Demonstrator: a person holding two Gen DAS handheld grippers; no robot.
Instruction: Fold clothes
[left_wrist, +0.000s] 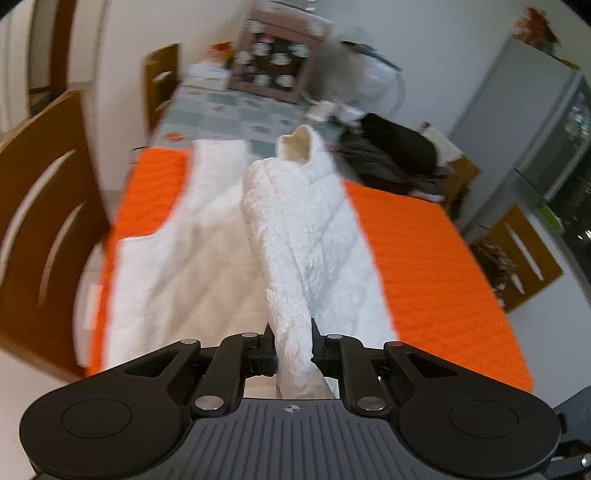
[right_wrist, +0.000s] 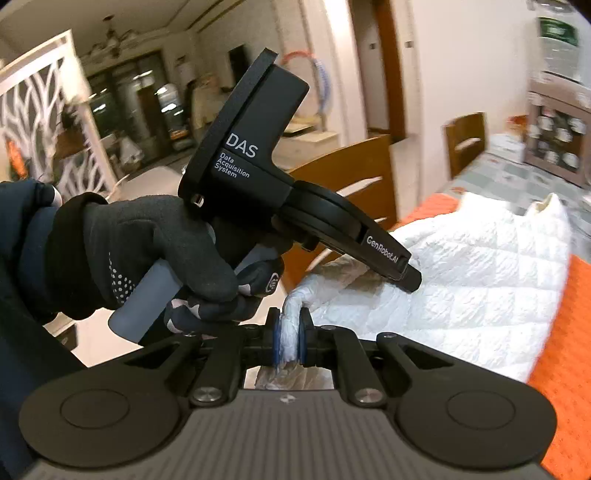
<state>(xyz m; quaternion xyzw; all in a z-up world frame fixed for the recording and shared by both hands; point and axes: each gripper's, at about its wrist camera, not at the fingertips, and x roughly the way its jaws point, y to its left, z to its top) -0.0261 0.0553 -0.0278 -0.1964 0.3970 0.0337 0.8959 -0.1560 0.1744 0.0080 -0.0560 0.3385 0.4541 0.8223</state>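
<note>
orange mat (left_wrist: 436, 258) w/ a waffle texture covers the near end of the desk (left_wrist: 236, 110); beyond it the desk top shows a pale green patterned cloth. white quilted garment (left_wrist: 295, 229) lies spread on the mat, one part drawn up into a long ridge running toward the camera. left hand-held gripper (left_wrist: 293, 343) is clamped on the near end of that ridge, fabric bunched between its pads. right hand-held gripper (right_wrist: 290, 338) is likewise clamped on a bunched bit of the same garment (right_wrist: 480, 280), blue pads pressed to either side. in the right wrist view a gloved hand (right_wrist: 162, 254) grips the left tool's handle, just beside the garment edge. room: wooden chairs (left_wrist: 44, 229) along the desk sides, a dark clothes pile (left_wrist: 399, 155) on the far right of the desk, a wooden cabinet (left_wrist: 273, 55) w/ crockery behind, white walls, a grey fridge (left_wrist: 535, 129) at right. bkgd is motion-blurred.
</note>
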